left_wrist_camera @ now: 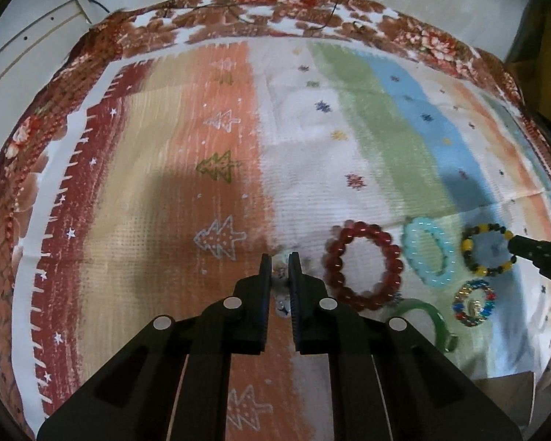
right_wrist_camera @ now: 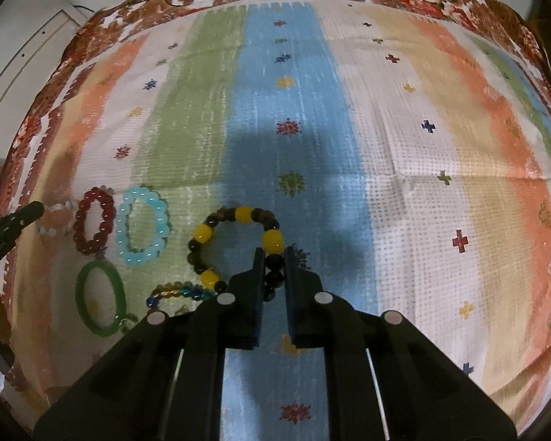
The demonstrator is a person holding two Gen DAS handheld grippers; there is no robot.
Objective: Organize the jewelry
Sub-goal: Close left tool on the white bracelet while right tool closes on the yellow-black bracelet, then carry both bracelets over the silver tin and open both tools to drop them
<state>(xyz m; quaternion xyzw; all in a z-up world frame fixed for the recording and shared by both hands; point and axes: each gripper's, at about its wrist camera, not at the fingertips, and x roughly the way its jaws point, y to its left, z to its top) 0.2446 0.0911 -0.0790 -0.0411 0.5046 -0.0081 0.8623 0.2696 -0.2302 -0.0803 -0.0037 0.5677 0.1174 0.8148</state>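
Yellow-and-black bead bracelet (right_wrist_camera: 238,250) sits clamped in my right gripper (right_wrist_camera: 274,257); my left gripper (left_wrist_camera: 279,266) pinches a clear bead bracelet (right_wrist_camera: 55,220) at nine o'clock.

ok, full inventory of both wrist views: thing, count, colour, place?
red bead bracelet: 1, dark red, on the cloth, just right of the left claw
light blue bead bracelet: 1, pale blue, right of the red one
yellow-and-black bead bracelet: 1, between the right claw's fingers
multicolour bead bracelet: 1, gold, blue, red, nearer the camera than the yellow-and-black one
green bangle: 1, green, near side of the red one
clear bead bracelet: 1, whitish, at the left claw
cloth: 1, striped
left claw: black
right claw: black
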